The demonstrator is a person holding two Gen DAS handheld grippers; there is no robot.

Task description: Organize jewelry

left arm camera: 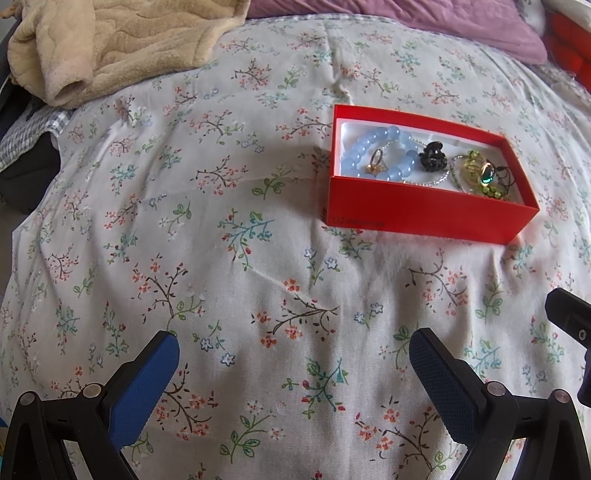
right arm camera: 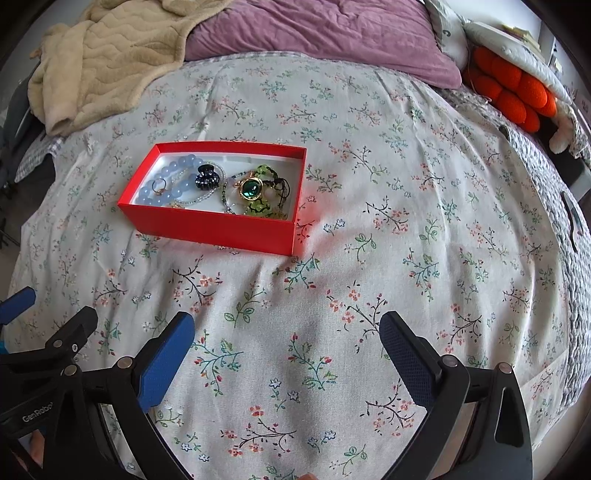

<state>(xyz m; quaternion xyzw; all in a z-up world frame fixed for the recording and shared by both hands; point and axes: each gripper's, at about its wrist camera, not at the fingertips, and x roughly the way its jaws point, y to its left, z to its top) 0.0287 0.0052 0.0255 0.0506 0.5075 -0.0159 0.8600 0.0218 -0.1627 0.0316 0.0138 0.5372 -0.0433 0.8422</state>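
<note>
Left gripper (left arm camera: 293,363) and right gripper (right arm camera: 286,349) spread wide, empty; red box (right arm camera: 207,225) of jewelry upper left, on bed (right arm camera: 369,258).

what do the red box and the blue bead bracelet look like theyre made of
Red box: likely matte cardboard, judging by its thin straight walls, sharp folded corners and white lining. Blue bead bracelet: glossy, translucent round beads that pass light; could be glass, stone or plastic.

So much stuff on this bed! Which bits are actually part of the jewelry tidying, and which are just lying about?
Part of the job:
red box
blue bead bracelet
gold ring
black hair clip
green-stone ring
left claw and right claw, both open and empty

Just lying about:
beige blanket
purple pillow
orange cushion
floral bedspread
</note>
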